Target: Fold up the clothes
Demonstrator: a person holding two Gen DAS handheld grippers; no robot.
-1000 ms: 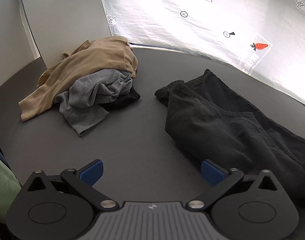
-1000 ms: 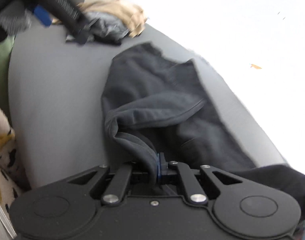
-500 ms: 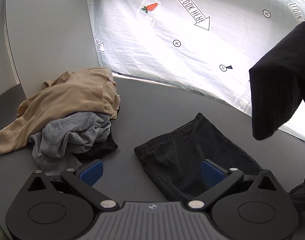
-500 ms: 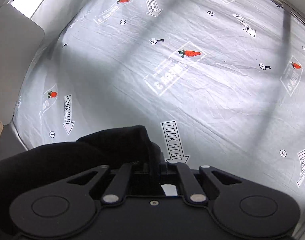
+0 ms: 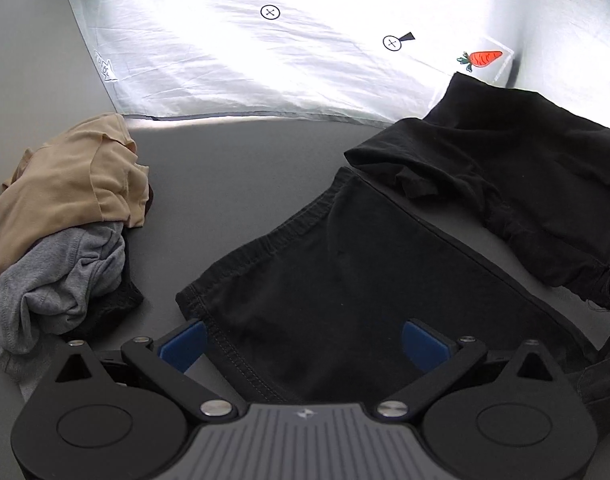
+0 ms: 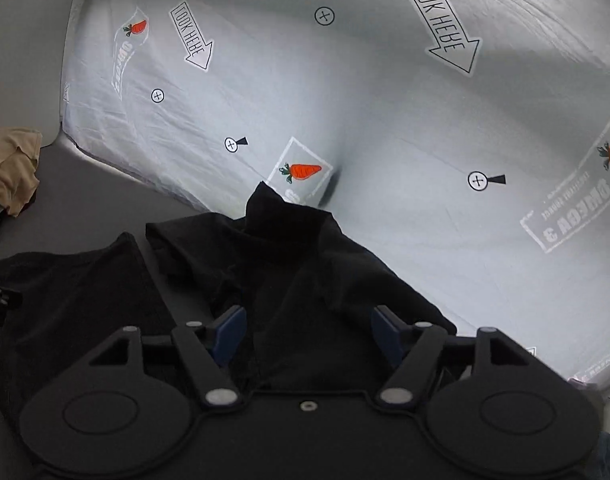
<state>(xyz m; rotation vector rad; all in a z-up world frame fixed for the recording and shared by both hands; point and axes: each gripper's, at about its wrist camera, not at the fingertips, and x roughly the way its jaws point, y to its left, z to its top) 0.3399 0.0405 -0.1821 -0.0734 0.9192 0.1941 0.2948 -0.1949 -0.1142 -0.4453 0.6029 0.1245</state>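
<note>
A black garment lies on the grey table, its waistband end flat in front of my left gripper, which is open just above the hem. The garment's other part lies bunched to the right rear, against the white sheet. In the right wrist view the same black garment lies folded over itself under my right gripper, which is open with the cloth between and below its blue pads.
A pile of a tan garment, a grey garment and a dark one sits at the left. A white printed sheet rises behind the table. The tan pile also shows at left in the right wrist view.
My right gripper carried the black cloth up and over, set it down on the table and opened. My left gripper moved forward over the waistband end and stays open.
</note>
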